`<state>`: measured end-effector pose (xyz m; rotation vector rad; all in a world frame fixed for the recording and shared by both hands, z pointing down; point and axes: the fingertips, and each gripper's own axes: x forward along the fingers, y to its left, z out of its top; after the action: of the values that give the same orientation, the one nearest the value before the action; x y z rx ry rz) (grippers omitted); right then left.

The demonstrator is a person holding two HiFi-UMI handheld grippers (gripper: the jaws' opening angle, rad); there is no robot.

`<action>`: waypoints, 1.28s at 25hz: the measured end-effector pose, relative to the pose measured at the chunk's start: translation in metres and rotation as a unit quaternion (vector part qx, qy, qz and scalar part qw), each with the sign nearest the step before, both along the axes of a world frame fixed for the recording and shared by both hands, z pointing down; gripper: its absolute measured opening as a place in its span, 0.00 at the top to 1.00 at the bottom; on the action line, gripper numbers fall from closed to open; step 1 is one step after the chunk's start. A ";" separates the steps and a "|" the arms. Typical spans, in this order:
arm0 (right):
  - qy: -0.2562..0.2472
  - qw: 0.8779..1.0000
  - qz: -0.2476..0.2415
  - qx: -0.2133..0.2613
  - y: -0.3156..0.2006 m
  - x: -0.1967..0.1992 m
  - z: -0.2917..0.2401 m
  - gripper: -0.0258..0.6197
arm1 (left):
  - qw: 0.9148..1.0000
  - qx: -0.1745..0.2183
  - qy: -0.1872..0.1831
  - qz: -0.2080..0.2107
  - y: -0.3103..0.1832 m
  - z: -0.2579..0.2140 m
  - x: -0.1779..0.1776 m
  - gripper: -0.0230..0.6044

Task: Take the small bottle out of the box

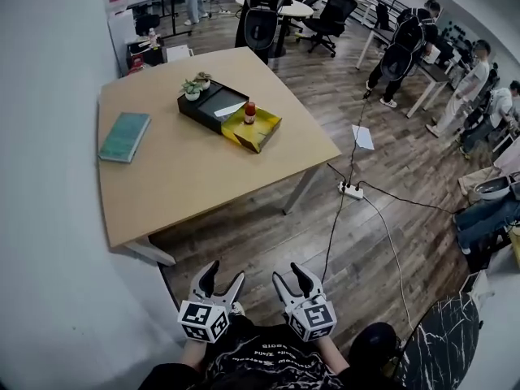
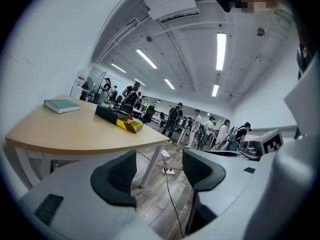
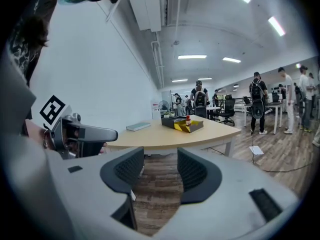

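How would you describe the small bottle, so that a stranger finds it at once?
On the light wooden table, a black flat box lies beside an open yellow cardboard box. The small bottle with a red cap stands upright in the yellow one; it is the only red thing there.

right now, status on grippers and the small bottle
Left gripper and right gripper open, empty, short of the table. Small bottle upright in yellow box, untouched. Approach unobstructed.

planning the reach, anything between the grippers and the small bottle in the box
Nothing visible. The left gripper and right gripper are open, short of the table; its bare top leads to the small bottle, poking above the yellow box.
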<state>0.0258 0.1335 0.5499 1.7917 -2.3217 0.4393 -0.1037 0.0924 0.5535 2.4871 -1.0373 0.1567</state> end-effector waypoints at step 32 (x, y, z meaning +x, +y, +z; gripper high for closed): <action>0.006 1.000 -0.007 0.022 -0.144 0.004 -0.001 0.62 | 0.999 0.024 0.022 -0.043 -0.122 -0.005 -0.020 0.49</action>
<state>0.0300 -0.0102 0.5492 1.7913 -2.3524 0.3771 -0.1235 -0.0294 0.5482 2.4718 -1.1397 0.0500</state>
